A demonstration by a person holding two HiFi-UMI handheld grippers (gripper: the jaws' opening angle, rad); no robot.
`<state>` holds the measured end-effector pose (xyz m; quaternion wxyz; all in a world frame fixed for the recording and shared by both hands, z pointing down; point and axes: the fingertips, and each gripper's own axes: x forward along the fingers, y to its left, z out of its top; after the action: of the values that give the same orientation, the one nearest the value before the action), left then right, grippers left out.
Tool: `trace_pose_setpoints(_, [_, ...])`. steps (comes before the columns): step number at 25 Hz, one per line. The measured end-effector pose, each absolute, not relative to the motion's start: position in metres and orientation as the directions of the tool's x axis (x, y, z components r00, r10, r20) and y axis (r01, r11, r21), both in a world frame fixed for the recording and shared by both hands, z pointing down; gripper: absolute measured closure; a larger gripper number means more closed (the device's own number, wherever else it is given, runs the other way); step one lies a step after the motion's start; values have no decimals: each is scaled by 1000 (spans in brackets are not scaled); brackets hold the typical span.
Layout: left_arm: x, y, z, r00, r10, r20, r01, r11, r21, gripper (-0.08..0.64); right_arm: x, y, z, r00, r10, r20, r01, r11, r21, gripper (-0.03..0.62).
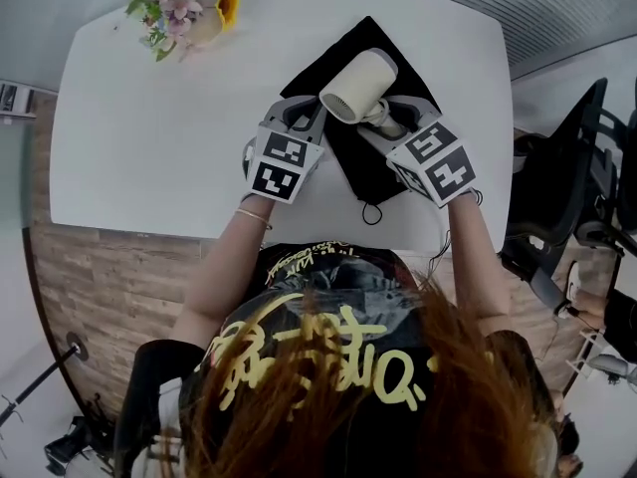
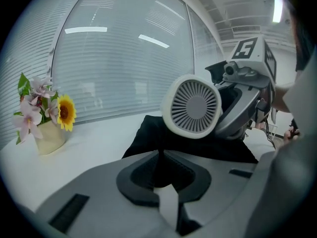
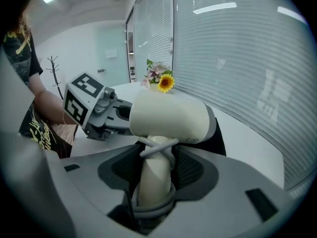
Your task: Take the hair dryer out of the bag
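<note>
The cream plastic hair dryer (image 1: 358, 86) is up in the air above the soft black cloth bag (image 1: 360, 162), which lies flat on the white bench (image 1: 149, 147). From where I stand it looks clear of the bag altogether.

The right gripper (image 1: 393, 118) has it by the handle. In the right gripper view the pads are spread fairly wide and press on either side of the cream handle, with the grey cord (image 3: 158, 143) wound around the handle between them. The left gripper (image 1: 299, 118) is pressed nearly together. In its own view a thin dark fold rises from between the pads toward the bag, so I take it to be pinching the bag's cloth and holding it down.

The hair dryer is a hard, smooth shell, and I would guess it is moderately light but top-heavy, with the fat barrel sitting above the grip. The handle is the right place to hold it, since the barrel is too wide and rounded for the pads. The cord loops add some bite, but they could shift under pressure. The bag is limp and would simply follow any pull.

A pot of pink flowers and a sunflower (image 1: 179, 8) stands at the far corner, well apart.
</note>
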<state>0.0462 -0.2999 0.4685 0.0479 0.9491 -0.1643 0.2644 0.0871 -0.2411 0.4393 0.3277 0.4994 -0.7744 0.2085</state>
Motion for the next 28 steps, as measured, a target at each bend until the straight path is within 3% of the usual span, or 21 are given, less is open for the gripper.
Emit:
trace_pose_setpoints(16, [47,-296,471,800,-261,540,-293,-956,-28,537,99,-270,468,-230,-612,757,-959,276,-68,377])
trace_pose_setpoints(28, [48,-294,471,786,-270,556,-278,-958,-72,537,100,-275,480,-196,-565,801,-965,257,-55,377])
